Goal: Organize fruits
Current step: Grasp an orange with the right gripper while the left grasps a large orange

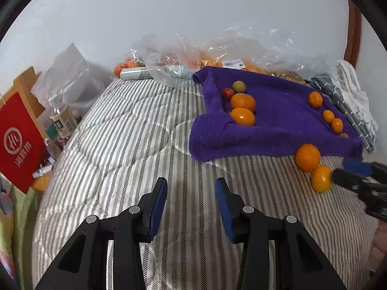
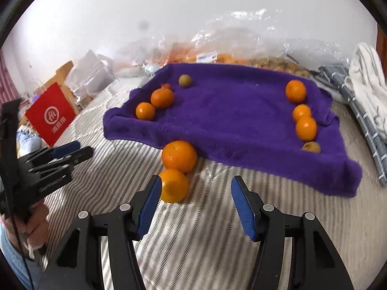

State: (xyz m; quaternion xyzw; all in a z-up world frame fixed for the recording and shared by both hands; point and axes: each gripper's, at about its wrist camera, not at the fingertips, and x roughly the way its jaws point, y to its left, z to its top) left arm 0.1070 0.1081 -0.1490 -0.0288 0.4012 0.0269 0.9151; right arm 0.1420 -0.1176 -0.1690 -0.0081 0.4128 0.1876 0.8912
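A purple towel [image 1: 278, 111] [image 2: 229, 120] lies on the striped bedspread with oranges along its left and right edges. Two loose oranges sit on the bedspread at its front edge: a bigger one [image 1: 307, 157] [image 2: 179, 156] and a nearer one [image 1: 321, 178] [image 2: 173, 185]. My right gripper [image 2: 196, 188] is open and empty, its left finger right beside the nearer orange; it also shows in the left wrist view [image 1: 350, 172]. My left gripper [image 1: 191, 193] is open and empty over bare bedspread, left of the oranges; it also shows in the right wrist view [image 2: 70, 151].
Clear plastic bags of fruit [image 1: 217, 58] [image 2: 229, 53] lie behind the towel by the wall. A red paper bag [image 1: 19, 142] [image 2: 52, 113], bottles [image 1: 63, 120] and clutter stand at the left edge. Folded cloths [image 1: 350, 96] [image 2: 362, 91] lie at the right.
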